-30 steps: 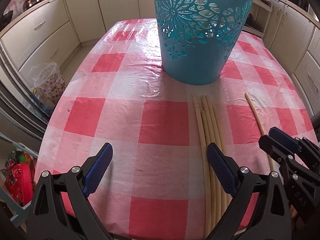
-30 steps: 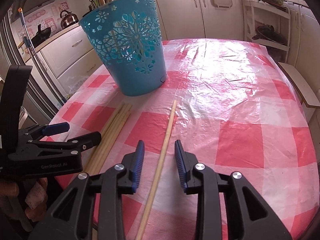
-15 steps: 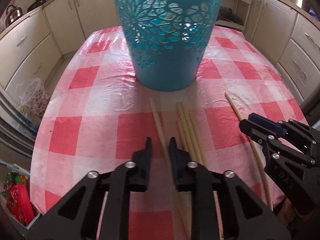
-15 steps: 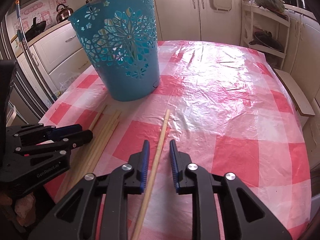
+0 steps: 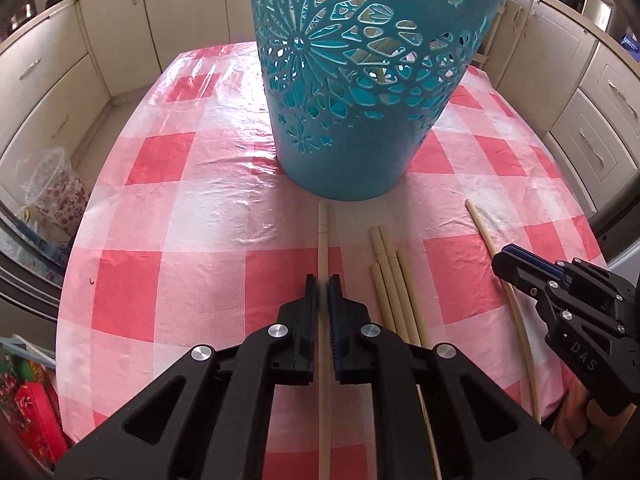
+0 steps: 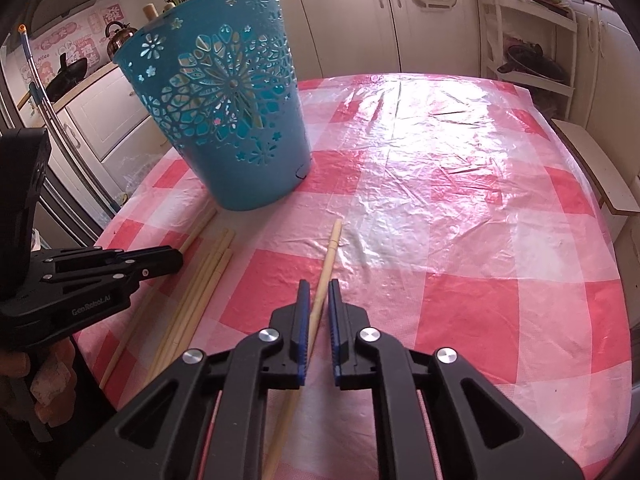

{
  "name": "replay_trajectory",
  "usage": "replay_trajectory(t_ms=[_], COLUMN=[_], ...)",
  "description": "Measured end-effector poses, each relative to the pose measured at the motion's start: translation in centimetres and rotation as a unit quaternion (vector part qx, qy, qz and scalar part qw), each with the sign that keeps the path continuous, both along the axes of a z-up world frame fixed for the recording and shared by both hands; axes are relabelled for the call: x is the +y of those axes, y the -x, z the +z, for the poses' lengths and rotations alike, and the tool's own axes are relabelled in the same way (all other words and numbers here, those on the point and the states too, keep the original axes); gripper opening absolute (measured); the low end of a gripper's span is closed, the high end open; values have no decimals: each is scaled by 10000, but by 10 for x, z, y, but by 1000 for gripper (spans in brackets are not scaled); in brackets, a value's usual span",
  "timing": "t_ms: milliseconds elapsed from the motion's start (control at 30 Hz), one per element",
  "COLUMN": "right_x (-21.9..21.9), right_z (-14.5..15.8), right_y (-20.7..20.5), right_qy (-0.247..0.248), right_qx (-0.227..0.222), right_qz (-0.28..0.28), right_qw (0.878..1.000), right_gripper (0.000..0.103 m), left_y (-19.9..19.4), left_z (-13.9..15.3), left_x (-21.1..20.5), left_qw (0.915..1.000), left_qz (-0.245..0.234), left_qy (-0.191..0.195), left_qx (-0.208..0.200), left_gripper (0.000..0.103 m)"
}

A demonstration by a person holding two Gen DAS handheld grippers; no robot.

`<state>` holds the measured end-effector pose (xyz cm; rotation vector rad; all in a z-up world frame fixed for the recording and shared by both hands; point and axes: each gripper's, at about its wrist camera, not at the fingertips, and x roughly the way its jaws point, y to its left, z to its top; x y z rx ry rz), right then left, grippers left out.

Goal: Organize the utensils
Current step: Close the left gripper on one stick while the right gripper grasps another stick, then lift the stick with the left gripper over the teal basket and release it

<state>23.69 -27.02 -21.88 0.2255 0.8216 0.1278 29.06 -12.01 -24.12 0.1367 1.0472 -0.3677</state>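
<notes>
Both claws are now closed, each on one stick. Your left claw grips a long wooden stick that runs straight ahead along the claw's pointing line, its far tip just before the foot of the blue basket. Your right claw grips the single stick that lies apart on the right side; its long axis leans a bit to the right as it goes away, and its far tip ends short of the basket, on the open check cloth of the table.

The relation that matters for the next move, imo: the basket stands further in on the table, straight ahead of the left claw and ahead-left of the right one, so the left hand is nearer to it. Both sticks point about toward it, so each must be tipped upright before it goes over the rim.

The remaining bundle of sticks lies between the two claws, near the table edge on your side.

Vs. one sec ago: the left claw was wide open with no stick between the pads, now shut on one. The right claw's jaws have just been closing, with its stick between them.
</notes>
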Motion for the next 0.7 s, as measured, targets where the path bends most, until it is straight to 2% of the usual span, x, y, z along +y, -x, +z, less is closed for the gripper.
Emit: replay_trajectory(t_ms=[100,167,267,300,333,467,533,700], right_x=[0,0,1,2,3,4,6,13], right_z=[0,0,1,1,1,2,3,5], right_y=[0,0,-1,-1,0,-2,-6,-16], right_qy=[-41,-10,79,90,93,90,97,301], right_qx=[9,11,6,6,9,54,105,194], right_qz=[-3,2,12,17,19,-1,36,77], right_qw=[10000,10000,10000,10000,10000,9999,9999,9993], right_gripper=[10,10,10,10,10,10,15,16], left_y=[0,2,5,5,4,4,4,-1], left_z=[1,1,1,1,1,1,1,0], left_x=[-3,-6,-10,-9,-7,0,2,1], left_qw=[10000,10000,9998,9998,9999,9999,9998,9999], left_qz=[-12,-24,-71,-80,-72,39,83,67], left_qy=[41,-34,-142,-113,-47,104,143,84], left_qx=[31,-30,-135,-127,-83,20,57,43], left_gripper=[16,17,16,8,5,5,6,6])
